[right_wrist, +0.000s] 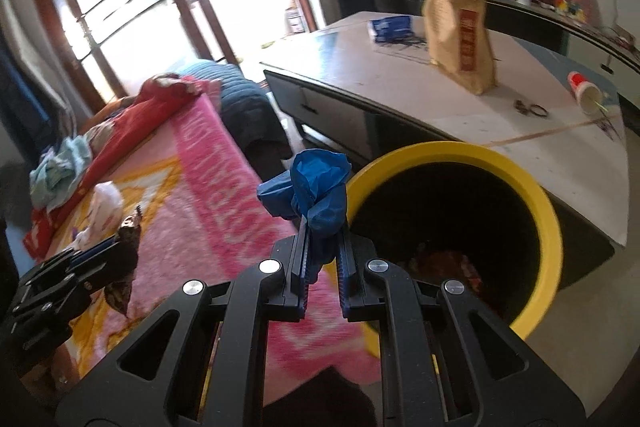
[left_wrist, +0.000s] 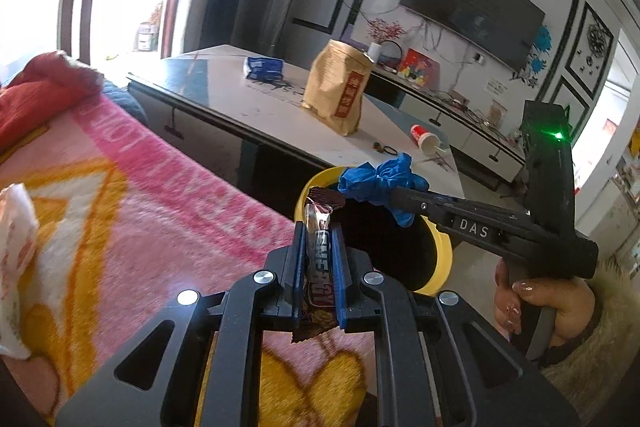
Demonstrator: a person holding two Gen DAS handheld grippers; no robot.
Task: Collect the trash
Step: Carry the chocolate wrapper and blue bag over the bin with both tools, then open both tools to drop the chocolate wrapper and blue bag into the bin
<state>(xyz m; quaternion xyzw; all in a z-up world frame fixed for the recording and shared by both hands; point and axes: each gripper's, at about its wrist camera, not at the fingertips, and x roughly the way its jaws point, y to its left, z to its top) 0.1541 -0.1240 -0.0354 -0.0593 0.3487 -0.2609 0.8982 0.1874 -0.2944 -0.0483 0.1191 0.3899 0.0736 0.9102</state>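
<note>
Beside the pink blanket [right_wrist: 208, 163] stands a yellow bin [right_wrist: 544, 211], close to the near edge of the white table [right_wrist: 400, 95]. Its mouth is wide open, with some trash at the bottom. The left gripper [left_wrist: 318, 247] is squeezed tight on a brown candy wrapper [left_wrist: 320, 223], just short of the bin's rim. The right gripper [right_wrist: 322, 247] pinches a crumpled blue glove [right_wrist: 312, 187], held up right by the rim's near side

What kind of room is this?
Probably a home living room: a big TV hangs on the flowered wall, a low table stands before it, and a pink blanket covers a couch or bed.
</note>
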